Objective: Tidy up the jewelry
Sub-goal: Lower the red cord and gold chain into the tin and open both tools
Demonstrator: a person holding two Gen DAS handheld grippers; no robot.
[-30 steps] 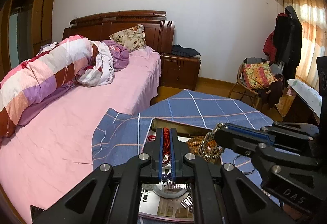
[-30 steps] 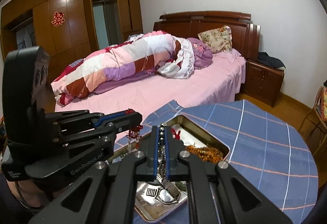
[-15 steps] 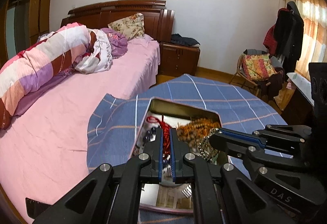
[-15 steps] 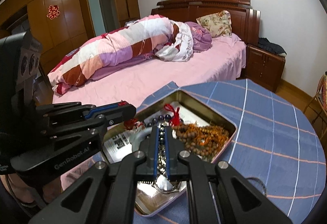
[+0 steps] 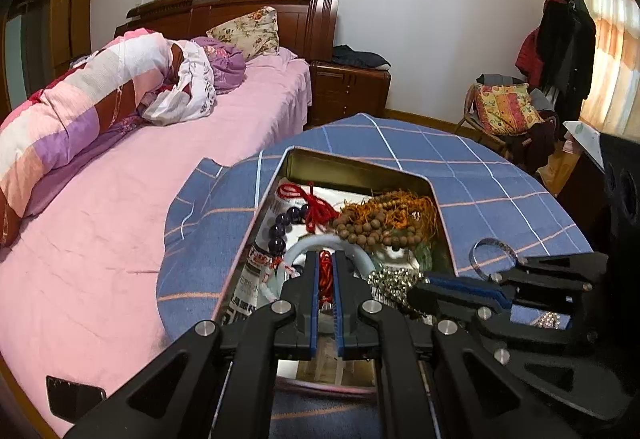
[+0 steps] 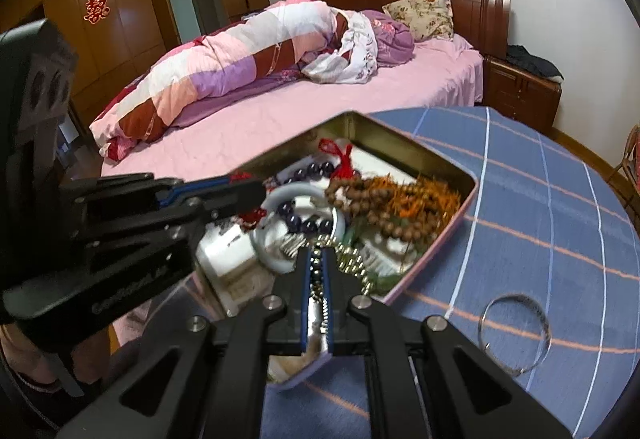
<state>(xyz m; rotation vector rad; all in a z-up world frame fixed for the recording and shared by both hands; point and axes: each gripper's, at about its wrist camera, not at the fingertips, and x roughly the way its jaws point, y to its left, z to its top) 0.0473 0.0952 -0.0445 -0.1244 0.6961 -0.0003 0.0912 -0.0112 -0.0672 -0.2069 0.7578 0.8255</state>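
— Two grippers hang over one tin (image 5: 360, 165), and each is pinched on something. Which is nearer to letting go?

— Hard to rank them. The left gripper (image 5: 325, 263) has its jaws nearly together on a red cord (image 5: 326, 275), which runs up between the blue pads along the line of the fingers. The right gripper (image 6: 318, 261) is likewise almost closed, clamped on a metal bead chain (image 6: 352, 265) whose loose end spills to the right of its tips into the tin.

— So both loads are already above the tin?

— Yes. In the left wrist view the tin lies straight ahead of and below the left gripper, its long axis running away from the camera across the blue checked cloth (image 5: 480, 175). Beneath the left tips sits a pale bangle (image 5: 316, 245); beyond it, dark purple beads (image 5: 280, 231), a red tassel (image 5: 316, 207) and a heap of brown wooden beads (image 5: 372, 227).

— And the right gripper relative to that?

— It comes in from the right side of the tin, near the near-right corner, so the chain would land close to the rim. Judging from this, the left one sits more centrally.

— Anything left outside?

— One thin metal bangle (image 6: 514, 333) lies on the cloth, just right of the tin (image 6: 440, 167) and clearly closer to the right gripper. That looks like its next pickup, once the chain is let go.
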